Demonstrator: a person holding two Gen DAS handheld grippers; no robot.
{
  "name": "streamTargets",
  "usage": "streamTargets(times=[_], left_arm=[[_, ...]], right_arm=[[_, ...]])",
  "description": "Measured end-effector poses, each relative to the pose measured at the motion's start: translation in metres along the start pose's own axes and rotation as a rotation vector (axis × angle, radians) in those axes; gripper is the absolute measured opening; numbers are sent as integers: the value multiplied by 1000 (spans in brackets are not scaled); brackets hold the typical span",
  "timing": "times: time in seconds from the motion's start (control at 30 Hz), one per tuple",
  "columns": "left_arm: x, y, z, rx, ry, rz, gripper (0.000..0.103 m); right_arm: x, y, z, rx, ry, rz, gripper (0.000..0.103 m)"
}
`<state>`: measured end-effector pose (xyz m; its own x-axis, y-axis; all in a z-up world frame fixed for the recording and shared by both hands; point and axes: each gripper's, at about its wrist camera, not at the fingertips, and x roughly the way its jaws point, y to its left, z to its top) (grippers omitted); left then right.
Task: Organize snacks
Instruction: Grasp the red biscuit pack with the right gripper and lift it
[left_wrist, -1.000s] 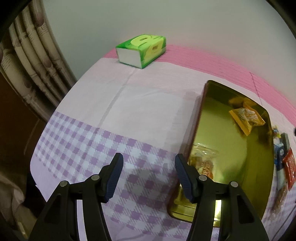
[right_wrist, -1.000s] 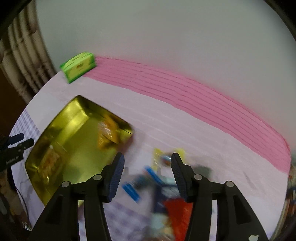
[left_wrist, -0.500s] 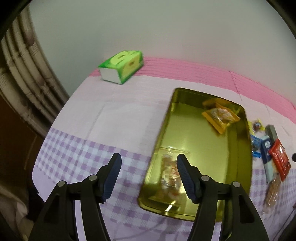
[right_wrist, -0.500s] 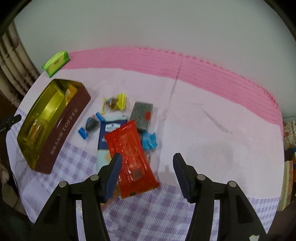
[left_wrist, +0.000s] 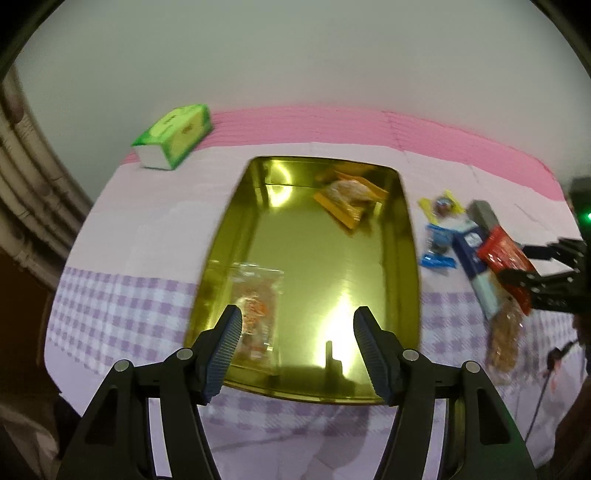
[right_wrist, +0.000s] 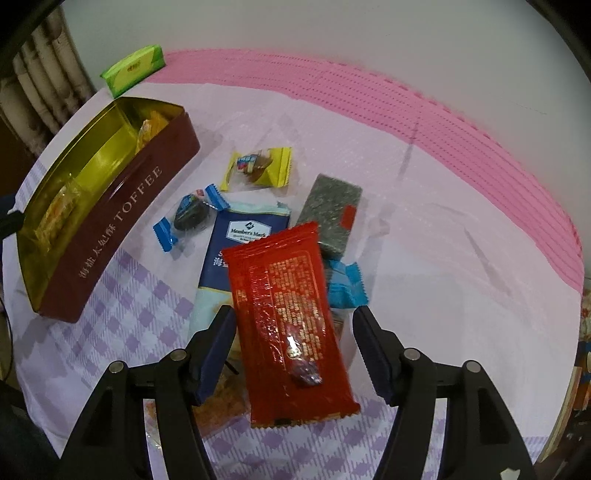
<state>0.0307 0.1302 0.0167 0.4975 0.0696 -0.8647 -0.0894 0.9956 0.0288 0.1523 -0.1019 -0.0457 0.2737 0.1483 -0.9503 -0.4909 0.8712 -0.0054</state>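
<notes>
Two snacks already lie in the gold tin (left_wrist: 400, 236): an orange packet (left_wrist: 347, 201) at its far end and a clear bag (left_wrist: 258, 310) at its near end. We read the step in hand as the pickup of the next snack from the loose pile just beside the tin.

The red packet (right_wrist: 291, 325) lies on top of that pile, partly over a navy pouch (right_wrist: 243, 240) and a blue wrapper (right_wrist: 345, 282). A grey block (right_wrist: 330, 214), a yellow wrapper (right_wrist: 258, 168) and a small blue candy (right_wrist: 188, 218) lie farther back on the desk (right_wrist: 443, 258).

The right tool (right_wrist: 293, 347) hangs over the red packet with its jaws opening; the packet shows between them, and the pads do not press on it. We judge that the next move calls for lowering this tool so its pads straddle the packet's long edges, then closing on it alone without catching the pouch beneath.

The left tool (left_wrist: 297, 350) hovers above the near end of the tin, parted and holding nothing, with the clear bag just beyond its left pad.

A green tissue box (left_wrist: 173, 136) stands well apart, at the far edge.
</notes>
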Motion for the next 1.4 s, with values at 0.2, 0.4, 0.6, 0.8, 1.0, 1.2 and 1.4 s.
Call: streamTargets(times=[0.2,0.4,0.6,0.8,1.0,1.2,1.4], left_arm=[[-2,-29,-4,66,6,-33,64],[1,-62,-4,138,13,-79,64],[5,-98,-5,208,25,-149,64],[17,-133,-6,265,68,-227,64],[29,-166,-13,311,116,-309,64],[41,-190,-17,338,157,-345,64],[60,-202,-15,316,215,-360,64]], right_arm=[[4,5,-2,-12,-10,-20,50],[-5,-2,-13,30,-32,-5,43],[-18,-21,-32,140,-71,2,43],[-23,-59,-59,270,-69,-9,43],[-21,-88,-90,339,-46,-54,43],[-17,-98,-107,397,-38,-58,43],[-16,-98,-116,410,-52,-60,43]])
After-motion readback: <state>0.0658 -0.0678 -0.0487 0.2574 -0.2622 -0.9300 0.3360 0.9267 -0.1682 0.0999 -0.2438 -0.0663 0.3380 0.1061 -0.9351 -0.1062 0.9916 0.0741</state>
